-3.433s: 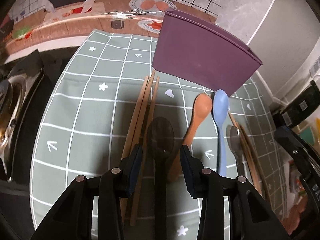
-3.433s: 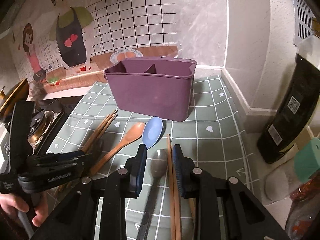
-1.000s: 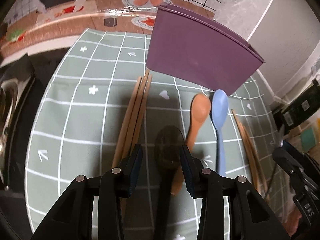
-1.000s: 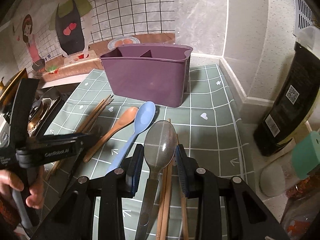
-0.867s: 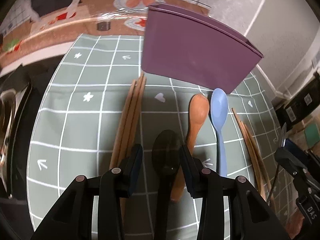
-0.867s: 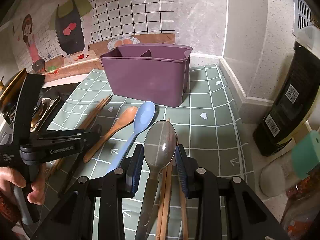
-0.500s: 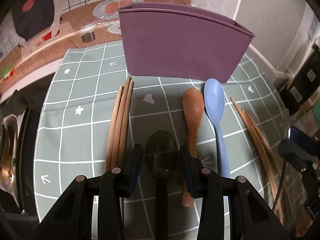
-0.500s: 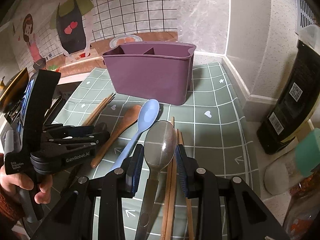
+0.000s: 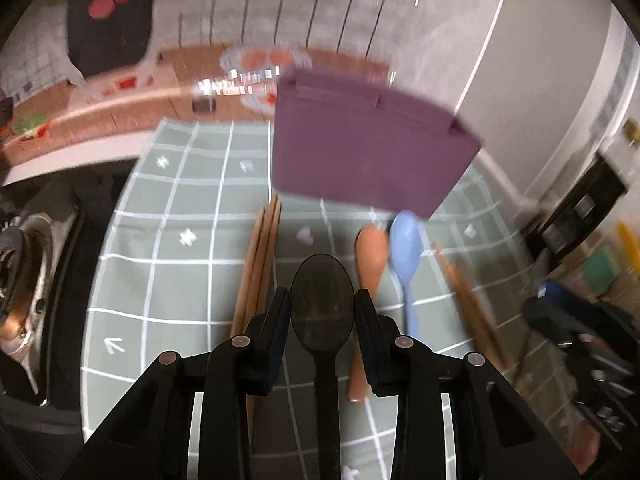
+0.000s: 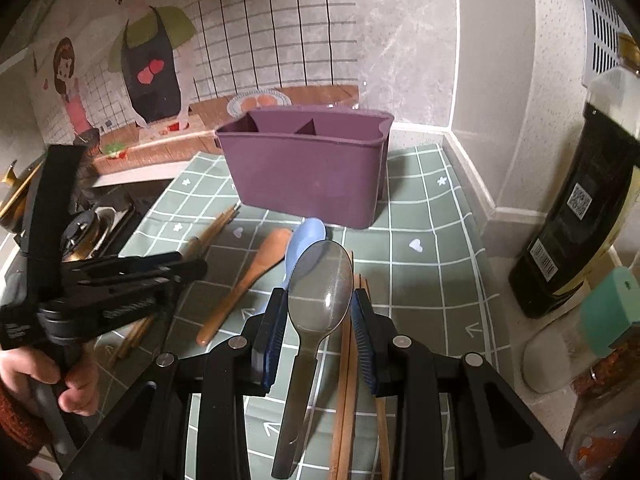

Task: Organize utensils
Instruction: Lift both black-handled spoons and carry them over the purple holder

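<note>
The purple divided holder [image 10: 308, 176] stands at the back of the green checked mat [image 10: 432, 240]. My left gripper [image 9: 322, 300] is closing its jaws, and the pads [image 9: 280, 320] touch the bowl of a black spoon [image 9: 322, 320] raised off the mat. It also shows at the left of the right wrist view, left gripper [image 10: 192, 266]. My right gripper [image 10: 320, 300] is shut on a clear grey spoon [image 10: 322, 284] held above the mat. A wooden spoon [image 9: 370, 256], a blue spoon [image 9: 406, 248] and wooden chopsticks [image 9: 260, 256] lie before the holder [image 9: 368, 160].
More chopsticks [image 10: 348, 380] lie on the mat under my right gripper. A stove burner [image 9: 24, 272] sits off the mat's left edge. At the right stand a dark bottle [image 10: 576, 220] and a teal-topped container [image 10: 612, 312]. The wall corner is close behind the holder.
The left gripper's jaws narrowed onto the black spoon and it rose, tilting up toward the holder. The right gripper has lifted the grey spoon off the mat and held still over the last second.
</note>
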### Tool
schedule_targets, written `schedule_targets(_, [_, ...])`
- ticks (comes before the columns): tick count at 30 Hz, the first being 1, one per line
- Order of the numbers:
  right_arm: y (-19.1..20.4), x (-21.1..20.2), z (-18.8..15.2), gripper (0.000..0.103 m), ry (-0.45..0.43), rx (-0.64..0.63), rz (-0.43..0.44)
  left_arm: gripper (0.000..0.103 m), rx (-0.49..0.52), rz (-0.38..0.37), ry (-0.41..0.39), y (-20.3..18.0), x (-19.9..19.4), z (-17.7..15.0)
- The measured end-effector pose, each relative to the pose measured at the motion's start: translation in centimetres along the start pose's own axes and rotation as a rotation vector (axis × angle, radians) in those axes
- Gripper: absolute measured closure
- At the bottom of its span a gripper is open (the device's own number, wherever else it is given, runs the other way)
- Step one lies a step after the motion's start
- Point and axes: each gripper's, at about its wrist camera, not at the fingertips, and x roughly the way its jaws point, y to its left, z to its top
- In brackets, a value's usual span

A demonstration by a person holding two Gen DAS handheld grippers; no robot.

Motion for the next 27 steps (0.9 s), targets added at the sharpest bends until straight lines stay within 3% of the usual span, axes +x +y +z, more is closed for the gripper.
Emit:
schedule_targets(10, [1.1,-1.5,1.1,0.073,-0.051,-0.044,-0.007,0.07,-0.035,-0.043,-0.13,-0.1,-5.5,1.2])
schedule_targets(14, [1.2,-3.0,2.2,0.073,-0.102,-0.036,-0.018,0.07,-0.029,-0.056,-0.215,-0.6,-7.9,3.2])
schedule_targets(18, [1.3,-6.4,6.8,0.073,-0.24,-0.065,-0.054,0.07,-0.027,-0.12,-0.341,-1.4,-11.8,9.2])
schedule_targets(22, [0.9,-11.0,14.0,0.073,-0.432,-0.071,-0.108,0.07,-0.023,-0.126,-0.559,-2.7,-15.5,15.4])
schedule_targets(24, [0.5,-12.0,16.9,0.073,-0.488,-0.062,-0.127,0.07,-0.036,-0.145,-0.637,-3.1,-15.9,17.7])
schedule_targets(27, [-0.2,-11.8,19.9,0.073,-0.526,-0.045,-0.159,0.07,-0.074,-0.135,-0.685,-2.9,-14.7,19.6])
